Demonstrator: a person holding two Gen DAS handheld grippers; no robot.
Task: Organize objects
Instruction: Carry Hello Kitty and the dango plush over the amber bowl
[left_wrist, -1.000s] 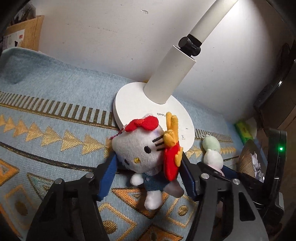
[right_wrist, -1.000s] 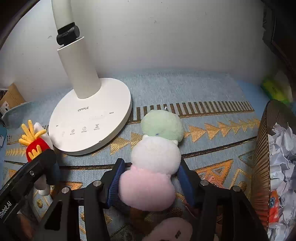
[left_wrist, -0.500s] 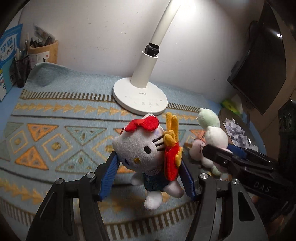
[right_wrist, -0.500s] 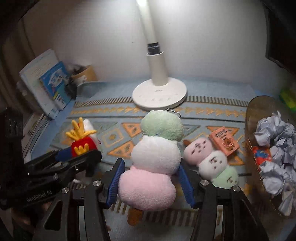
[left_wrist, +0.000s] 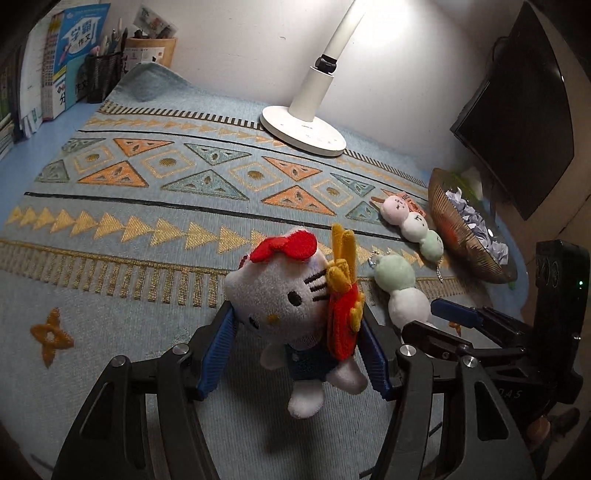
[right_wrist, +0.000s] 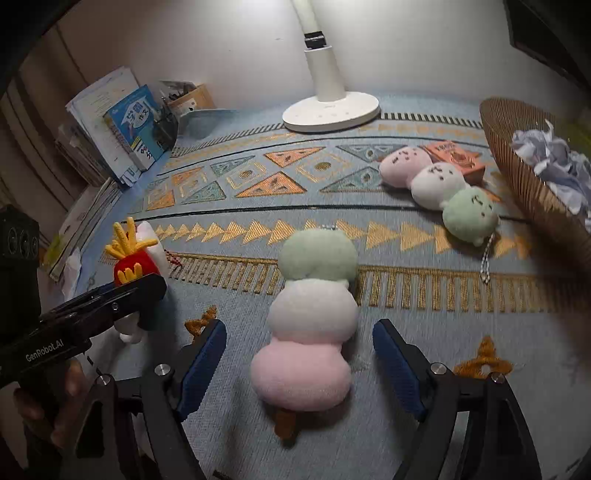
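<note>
Currently mid-placement. Right gripper (right_wrist: 299, 363): jaws have just been opening, pads now clear of the three-ball dumpling plush (right_wrist: 308, 321), which lies on the patterned cloth (right_wrist: 236, 206) between them, released. Left gripper (left_wrist: 293, 345) clamped on the cat plush (left_wrist: 291, 306), held above the cloth. Judged next: back the right gripper straight off without dragging the plush, then set the cat down beside it. Right wrist view alone shows the open gap at both pads and the orange box (right_wrist: 456, 158) behind the second dumpling plush (right_wrist: 437, 184). Left wrist view alone shows the cat's face and the grip on its head.
</note>
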